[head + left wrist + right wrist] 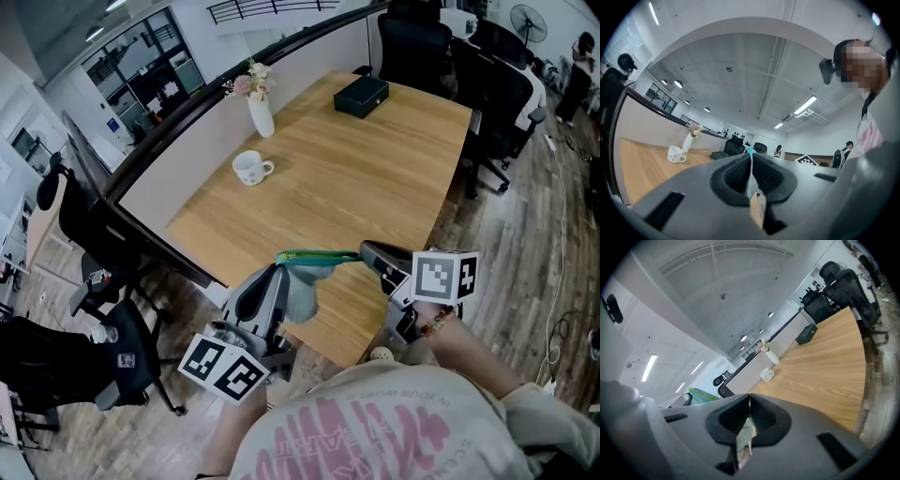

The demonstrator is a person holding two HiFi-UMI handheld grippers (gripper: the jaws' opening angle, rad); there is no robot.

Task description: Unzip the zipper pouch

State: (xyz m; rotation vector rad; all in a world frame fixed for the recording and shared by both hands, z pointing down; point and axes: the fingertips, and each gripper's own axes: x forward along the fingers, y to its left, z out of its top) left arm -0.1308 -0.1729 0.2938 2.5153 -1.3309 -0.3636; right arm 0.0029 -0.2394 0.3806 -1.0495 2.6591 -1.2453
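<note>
Pinching hard, both pairs of jaws sit closed on thin fabric: the left gripper (278,268) clamps the zipper pouch (302,286) at its left end and the right gripper (365,251) clamps its right end, the pouch stretched between them above the table's (375,178) near edge.

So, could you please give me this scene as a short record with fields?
left tongs: shut on one end of the zipper pouch
right tongs: shut on its other end
pouch position: held up over the table at its near edge
on table: mug, flower vase, black box
</note>
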